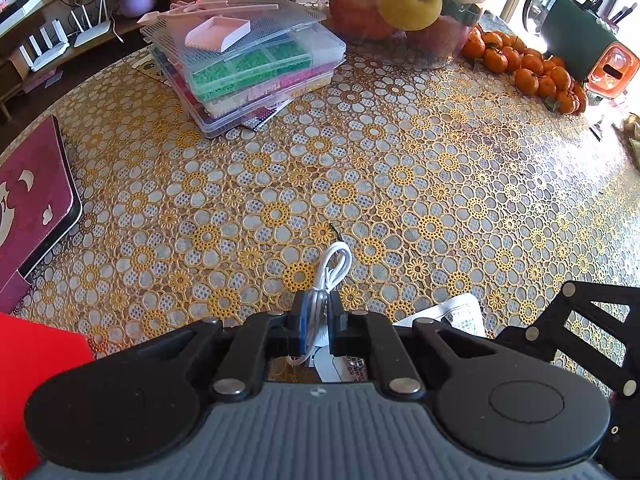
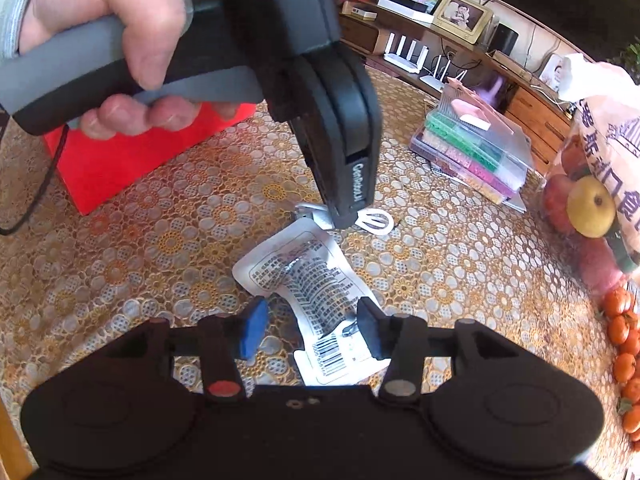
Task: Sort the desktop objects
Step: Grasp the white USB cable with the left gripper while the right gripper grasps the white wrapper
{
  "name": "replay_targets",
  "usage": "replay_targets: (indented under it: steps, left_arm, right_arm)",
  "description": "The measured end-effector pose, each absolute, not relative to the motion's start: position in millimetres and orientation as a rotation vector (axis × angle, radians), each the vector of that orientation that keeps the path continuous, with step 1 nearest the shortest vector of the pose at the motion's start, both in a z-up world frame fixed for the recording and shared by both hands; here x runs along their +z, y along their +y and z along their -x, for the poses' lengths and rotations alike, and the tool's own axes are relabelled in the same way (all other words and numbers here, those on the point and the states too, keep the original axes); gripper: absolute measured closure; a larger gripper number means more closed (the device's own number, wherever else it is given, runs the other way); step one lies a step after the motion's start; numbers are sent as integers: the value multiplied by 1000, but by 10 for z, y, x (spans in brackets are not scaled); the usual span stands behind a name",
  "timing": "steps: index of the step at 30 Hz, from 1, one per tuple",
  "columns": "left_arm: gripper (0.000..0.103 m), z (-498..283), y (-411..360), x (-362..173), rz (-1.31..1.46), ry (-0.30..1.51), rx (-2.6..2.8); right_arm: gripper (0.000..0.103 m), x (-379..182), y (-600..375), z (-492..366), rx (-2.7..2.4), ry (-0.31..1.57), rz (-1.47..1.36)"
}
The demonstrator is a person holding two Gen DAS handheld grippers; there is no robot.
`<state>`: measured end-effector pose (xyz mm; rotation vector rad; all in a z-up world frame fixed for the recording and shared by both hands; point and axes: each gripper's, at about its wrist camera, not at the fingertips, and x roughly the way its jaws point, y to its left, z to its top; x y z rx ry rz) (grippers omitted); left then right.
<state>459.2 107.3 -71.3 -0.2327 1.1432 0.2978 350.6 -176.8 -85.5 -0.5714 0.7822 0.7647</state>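
Between the left gripper's [image 1: 318,316] closed fingers sits a white cable [image 1: 334,266].

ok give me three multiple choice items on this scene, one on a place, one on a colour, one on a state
1. Where does the white printed plastic packet lie?
A. on the bead boxes
B. on the table, between the right gripper's fingers
C. in the fruit bag

2. What colour is the flat box by the hand?
A. red
B. green
C. blue

3. The left gripper is:
A. open, holding nothing
B. shut on the coiled white cable
C. out of view

B, the packet lies flat between the spread fingers; A, plainly red; B, the cable is pinched and loops out ahead.
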Motion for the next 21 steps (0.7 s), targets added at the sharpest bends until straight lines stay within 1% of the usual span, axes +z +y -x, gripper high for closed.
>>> replay_targets:
  steps: [4, 5, 7, 8, 9, 15, 19, 21]
  left_arm:
    - [93, -4631, 1081, -718, 229, 1145, 298]
    - [93, -4639, 1076, -720, 224, 1145, 298]
    - [90, -4650, 1065, -733, 214, 1148, 301]
    - [89, -4656, 1058, -745, 206, 1152, 304]
    - [89, -4657, 1049, -754, 196, 1152, 305]
    - [90, -4646, 1001, -760, 165, 1146, 318]
    - [95, -4617, 959, -725, 166, 1138, 316]
    - [95, -4594, 939, -697, 175, 1136, 312]
  right_arm:
    - [51, -903, -1749, -3542, 773, 770, 585]
    - [52, -903, -1752, -3549, 776, 771, 580]
    - [60, -908, -1751, -3560, 767, 769, 579]
    - [69, -908, -1750, -3561, 755, 763, 588]
    - [71, -903, -1753, -3566, 748, 758, 593]
    - [79, -832, -1774, -3523, 746, 747, 579]
    - [83, -740, -1806, -3500, 724, 743, 541]
    - [84, -707, -1839, -3490, 718, 755, 515]
